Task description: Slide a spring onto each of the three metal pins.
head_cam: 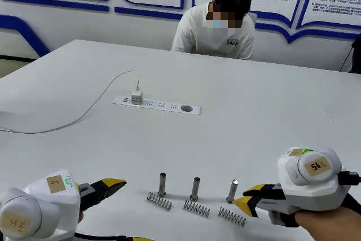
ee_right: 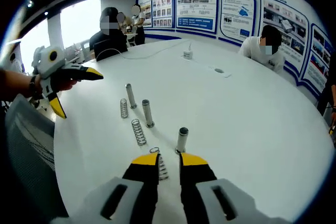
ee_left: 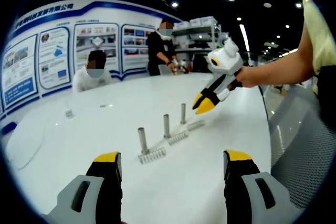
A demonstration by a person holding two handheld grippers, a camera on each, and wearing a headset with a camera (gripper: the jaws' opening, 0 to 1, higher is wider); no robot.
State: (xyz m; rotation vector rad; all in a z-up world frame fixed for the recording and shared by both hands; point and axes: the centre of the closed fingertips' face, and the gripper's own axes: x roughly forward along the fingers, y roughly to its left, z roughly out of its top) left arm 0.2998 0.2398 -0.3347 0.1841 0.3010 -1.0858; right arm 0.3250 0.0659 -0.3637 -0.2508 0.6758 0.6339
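Left tongs (ee_left: 173, 157) wide open, empty. Right tongs (ee_right: 168, 160) narrowly parted, empty, tips just beside nearest spring (ee_right: 160, 167). Three pins (head_cam: 195, 187) upright on counter (head_cam: 254, 134) between both tongs, springs (head_cam: 196, 209) flat beside them.

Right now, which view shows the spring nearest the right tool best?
The head view: that spring lies whole beside its pin. In the right gripper view the jaws of the right tool partly cover it; the left gripper view shows it small and far.
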